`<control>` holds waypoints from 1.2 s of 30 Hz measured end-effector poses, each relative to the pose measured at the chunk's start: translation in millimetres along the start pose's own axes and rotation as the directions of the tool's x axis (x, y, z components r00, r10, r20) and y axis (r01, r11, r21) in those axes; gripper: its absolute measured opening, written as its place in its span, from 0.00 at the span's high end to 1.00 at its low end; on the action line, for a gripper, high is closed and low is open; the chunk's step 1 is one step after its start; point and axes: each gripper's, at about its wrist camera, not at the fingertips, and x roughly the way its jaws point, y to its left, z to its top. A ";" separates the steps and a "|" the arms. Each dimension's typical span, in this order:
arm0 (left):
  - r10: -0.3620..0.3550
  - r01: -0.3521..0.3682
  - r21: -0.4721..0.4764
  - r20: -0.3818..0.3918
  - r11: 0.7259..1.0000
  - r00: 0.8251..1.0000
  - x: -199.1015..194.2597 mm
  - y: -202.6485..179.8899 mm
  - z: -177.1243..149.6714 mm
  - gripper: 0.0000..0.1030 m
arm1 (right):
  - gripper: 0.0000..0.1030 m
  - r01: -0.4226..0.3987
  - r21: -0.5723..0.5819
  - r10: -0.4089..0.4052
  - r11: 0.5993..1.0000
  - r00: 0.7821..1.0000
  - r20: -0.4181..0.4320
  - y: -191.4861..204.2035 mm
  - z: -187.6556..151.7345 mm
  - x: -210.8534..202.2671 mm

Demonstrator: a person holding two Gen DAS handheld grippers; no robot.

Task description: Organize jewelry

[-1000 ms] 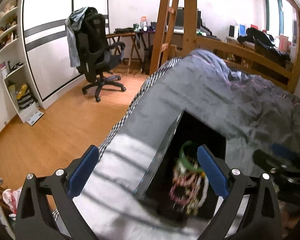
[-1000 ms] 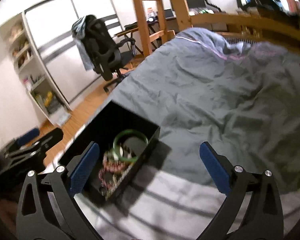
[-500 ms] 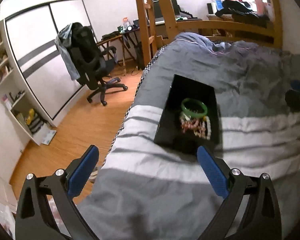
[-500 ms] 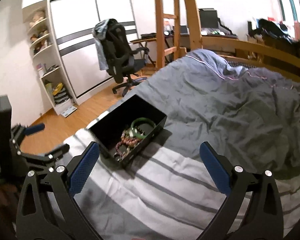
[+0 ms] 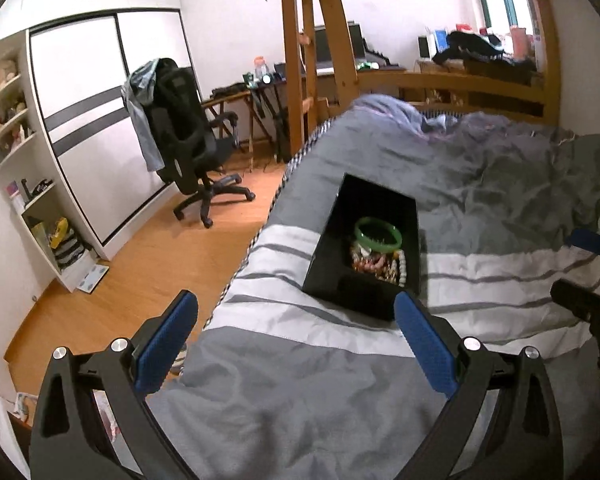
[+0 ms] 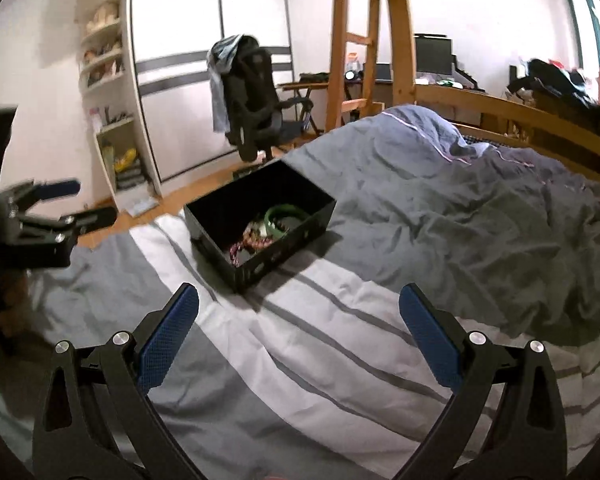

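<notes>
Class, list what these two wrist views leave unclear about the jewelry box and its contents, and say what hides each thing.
1. Left wrist view: the black box floor near its front wall is lost in shadow.
2. Both views: the beaded pieces under the green bangle are tangled and too small to count.
3. Right wrist view: the box's near wall hides part of the pile.

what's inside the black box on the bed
Inside the black box: a green bangle beside a tangle of beaded bracelets, heaped at one end. Whatever lies beneath the heap is covered.
</notes>
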 end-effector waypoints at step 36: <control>-0.048 0.045 -0.049 -0.060 0.998 0.997 18.8 0.1 -3.4 0.06 | 0.04 -0.015 0.004 0.015 1.000 1.000 0.001 -3.0 -4.3 4.3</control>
